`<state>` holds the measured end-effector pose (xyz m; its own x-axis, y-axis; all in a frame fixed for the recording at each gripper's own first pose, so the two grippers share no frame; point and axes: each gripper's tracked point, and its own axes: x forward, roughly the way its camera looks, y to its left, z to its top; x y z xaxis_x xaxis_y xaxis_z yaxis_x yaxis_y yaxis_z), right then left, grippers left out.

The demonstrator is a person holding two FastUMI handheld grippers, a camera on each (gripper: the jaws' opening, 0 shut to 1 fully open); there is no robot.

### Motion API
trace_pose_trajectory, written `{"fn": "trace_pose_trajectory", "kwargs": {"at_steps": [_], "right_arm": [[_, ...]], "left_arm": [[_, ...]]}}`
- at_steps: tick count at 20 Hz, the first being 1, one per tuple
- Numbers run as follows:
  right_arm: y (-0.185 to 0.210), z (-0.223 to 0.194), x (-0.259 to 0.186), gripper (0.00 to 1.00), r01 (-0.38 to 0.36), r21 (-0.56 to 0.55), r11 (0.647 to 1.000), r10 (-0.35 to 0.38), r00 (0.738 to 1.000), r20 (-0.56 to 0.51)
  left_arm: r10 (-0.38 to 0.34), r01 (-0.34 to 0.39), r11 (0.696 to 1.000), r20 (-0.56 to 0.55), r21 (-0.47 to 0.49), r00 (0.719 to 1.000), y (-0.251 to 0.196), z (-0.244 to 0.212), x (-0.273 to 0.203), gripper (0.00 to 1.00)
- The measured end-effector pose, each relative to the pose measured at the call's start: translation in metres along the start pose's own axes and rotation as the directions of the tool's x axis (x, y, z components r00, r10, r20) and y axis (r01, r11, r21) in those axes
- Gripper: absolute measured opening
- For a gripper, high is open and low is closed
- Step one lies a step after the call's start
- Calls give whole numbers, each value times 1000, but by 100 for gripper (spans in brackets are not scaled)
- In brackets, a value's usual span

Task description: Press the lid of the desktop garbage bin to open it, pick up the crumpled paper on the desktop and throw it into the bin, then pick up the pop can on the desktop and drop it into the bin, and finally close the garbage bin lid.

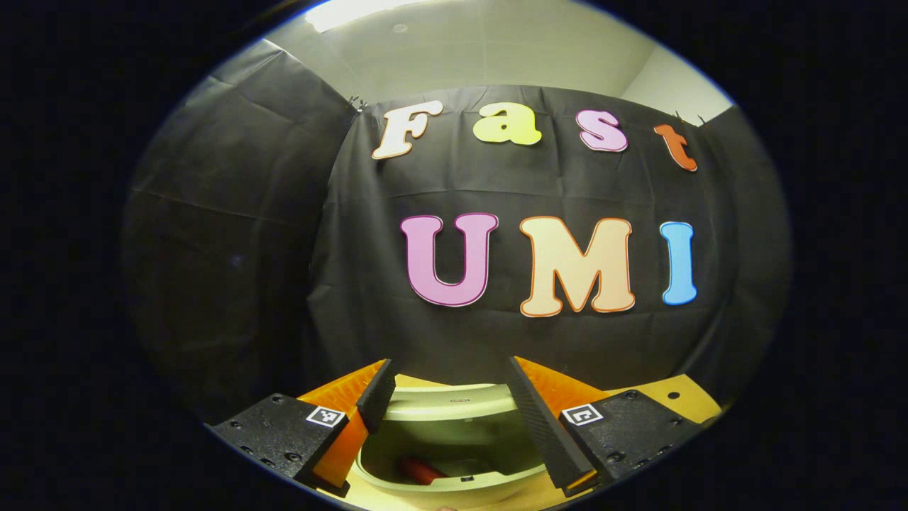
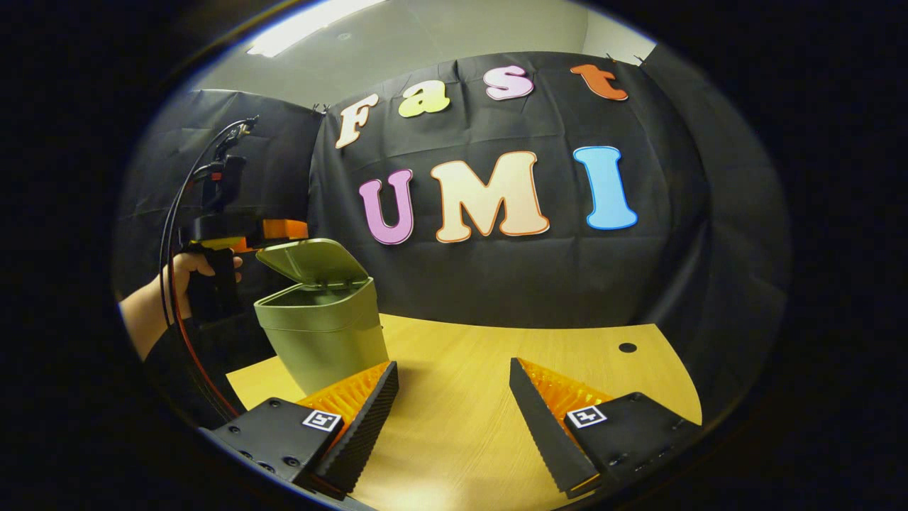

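Observation:
The olive-green garbage bin [image 2: 323, 333] stands on the wooden table with its lid [image 2: 312, 261] tipped up and open. My left gripper [image 2: 282, 228], held by a hand [image 2: 186, 268], hovers just above and behind the raised lid. In the left gripper view I look down into the bin [image 1: 397, 477]; its fingers are spread wide, and the left gripper [image 1: 448, 387] holds nothing. A red pop can [image 1: 418, 470] lies inside at the bottom. My right gripper [image 2: 454, 387] is open low over the table, right of the bin, with nothing between its fingers.
The wooden table [image 2: 482, 355] stretches to the right of the bin, with a small round hole [image 2: 627, 348] near its far right edge. Black cloth walls close the booth behind and to both sides. Cables [image 2: 174, 213] trail from the left gripper.

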<state>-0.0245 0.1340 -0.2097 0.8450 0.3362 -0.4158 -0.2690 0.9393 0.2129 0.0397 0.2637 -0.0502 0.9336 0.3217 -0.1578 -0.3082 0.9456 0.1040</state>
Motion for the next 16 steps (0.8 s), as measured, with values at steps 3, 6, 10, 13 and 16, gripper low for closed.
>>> {"fn": "trace_pose_trajectory", "kwargs": {"at_steps": [3, 6, 10, 13, 16], "right_arm": [[-1, -2, 1, 99, -25, -37, 999, 25, 1000, -13], [-11, -3, 3, 99, -21, -76, 997, 20, 1000, -19], [-18, -6, 4, 99, -21, -76, 997, 19, 999, -32], [-21, -9, 5, 99, -22, -93, 995, 19, 999, -36], [-22, -6, 8, 99, -19, -81, 997, 17, 1000, -19]], "left_arm": [[3, -2, 1000, -37, 21, 999, -6, -29, -8, 94], [-11, 12, 1000, -89, 14, 996, -13, -54, -14, 95], [-4, 3, 1000, -120, -10, 993, -16, -70, -17, 95], [-7, 7, 1000, -140, -5, 990, -17, -80, -18, 96], [-12, 13, 1000, -151, 10, 989, -17, -85, -21, 96]]}}
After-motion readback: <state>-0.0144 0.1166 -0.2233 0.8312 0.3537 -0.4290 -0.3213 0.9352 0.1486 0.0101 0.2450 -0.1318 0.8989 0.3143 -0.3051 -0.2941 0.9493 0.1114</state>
